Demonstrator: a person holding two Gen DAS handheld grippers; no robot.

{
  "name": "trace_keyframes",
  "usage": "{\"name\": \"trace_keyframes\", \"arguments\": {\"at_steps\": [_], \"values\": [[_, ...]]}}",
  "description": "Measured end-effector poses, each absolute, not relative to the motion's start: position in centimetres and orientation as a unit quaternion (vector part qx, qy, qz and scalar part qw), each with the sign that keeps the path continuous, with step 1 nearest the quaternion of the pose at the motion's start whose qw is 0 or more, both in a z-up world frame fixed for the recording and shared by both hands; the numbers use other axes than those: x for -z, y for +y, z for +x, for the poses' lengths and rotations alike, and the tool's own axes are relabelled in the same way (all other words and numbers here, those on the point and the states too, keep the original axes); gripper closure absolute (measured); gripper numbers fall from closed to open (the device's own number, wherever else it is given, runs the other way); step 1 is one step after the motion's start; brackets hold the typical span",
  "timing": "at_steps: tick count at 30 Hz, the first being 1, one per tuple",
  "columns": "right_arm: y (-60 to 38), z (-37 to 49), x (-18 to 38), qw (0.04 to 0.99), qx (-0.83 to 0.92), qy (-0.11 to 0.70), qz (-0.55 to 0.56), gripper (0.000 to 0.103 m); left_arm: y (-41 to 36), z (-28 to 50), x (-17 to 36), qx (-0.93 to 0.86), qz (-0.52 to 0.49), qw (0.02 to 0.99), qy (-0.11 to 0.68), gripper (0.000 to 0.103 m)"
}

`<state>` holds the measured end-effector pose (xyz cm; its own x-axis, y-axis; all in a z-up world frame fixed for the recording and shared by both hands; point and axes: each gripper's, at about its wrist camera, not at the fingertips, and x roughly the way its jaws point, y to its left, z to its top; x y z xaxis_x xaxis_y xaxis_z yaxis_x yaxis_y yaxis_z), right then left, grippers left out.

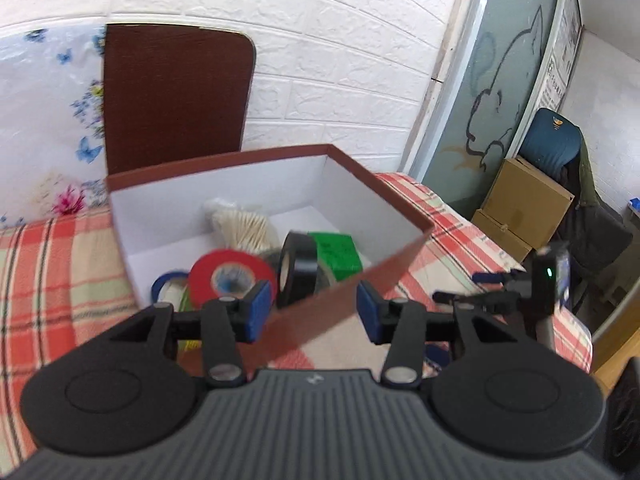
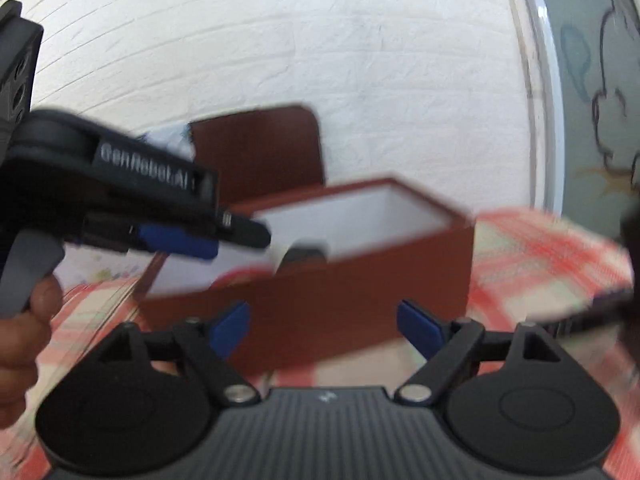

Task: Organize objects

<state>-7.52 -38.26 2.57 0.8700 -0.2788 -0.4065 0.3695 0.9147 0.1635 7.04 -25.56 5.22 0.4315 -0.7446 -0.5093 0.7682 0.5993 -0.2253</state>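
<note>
A brown box [image 1: 394,204] with a white inside stands on the plaid tablecloth. It holds a red tape roll [image 1: 230,276], a black tape roll [image 1: 298,266], a green block [image 1: 336,254], a blue tape roll [image 1: 166,280] and a bundle of cotton swabs [image 1: 240,222]. My left gripper [image 1: 310,312] is open and empty, its jaws astride the box's near wall. It also shows in the right wrist view [image 2: 216,236], over the box's left end. My right gripper [image 2: 322,330] is open and empty, in front of the box [image 2: 360,276], which is blurred there.
A dark brown board [image 1: 176,96] leans on the white brick wall behind the box. A floral cloth [image 1: 48,120] hangs at the left. The plaid table [image 1: 460,248] ends at the right; beyond it stand cardboard boxes [image 1: 520,208] and a blue chair [image 1: 552,140].
</note>
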Motion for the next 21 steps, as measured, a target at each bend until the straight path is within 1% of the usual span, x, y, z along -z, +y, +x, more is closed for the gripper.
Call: {"name": "trace_keyframes", "arguments": {"at_steps": [5,6,7,9,10,11,13,16,21], "values": [[-34.2,-8.6,1.7,0.92,0.098,0.318,0.206,0.019,-20.0,4.7,-2.0,0.426,0.053,0.858,0.283,0.054],[-33.1,-9.0,2.2,0.924,0.104,0.311,0.196,0.018,-19.0,4.8,-1.0,0.412,0.065,0.861,0.29,0.054],[-31.4,-9.2,2.3,0.931,0.105,0.309,0.16,0.016,-18.1,5.0,0.1,0.397,0.078,0.864,0.298,0.054],[-28.9,-8.9,2.4,0.935,0.094,0.326,0.105,0.015,-16.0,5.5,2.3,0.351,0.11,0.875,0.314,0.054],[-28.0,-8.8,2.5,0.935,0.084,0.33,0.098,0.015,-14.8,6.1,3.3,0.328,0.117,0.878,0.329,0.054],[-27.1,-8.7,2.5,0.935,0.075,0.333,0.093,0.014,-13.4,6.7,4.1,0.314,0.113,0.877,0.345,0.054],[-24.9,-8.3,2.8,0.938,0.063,0.334,0.068,0.012,-9.8,7.0,4.3,0.306,0.087,0.889,0.33,0.054],[-22.5,-6.5,3.4,0.94,0.041,0.337,0.027,0.012,-5.0,7.9,4.0,0.249,0.083,0.911,0.318,0.054],[-18.3,-2.0,3.4,0.939,-0.016,0.343,0.0,0.014,5.3,12.3,4.9,0.089,0.025,0.943,0.319,0.054]]}}
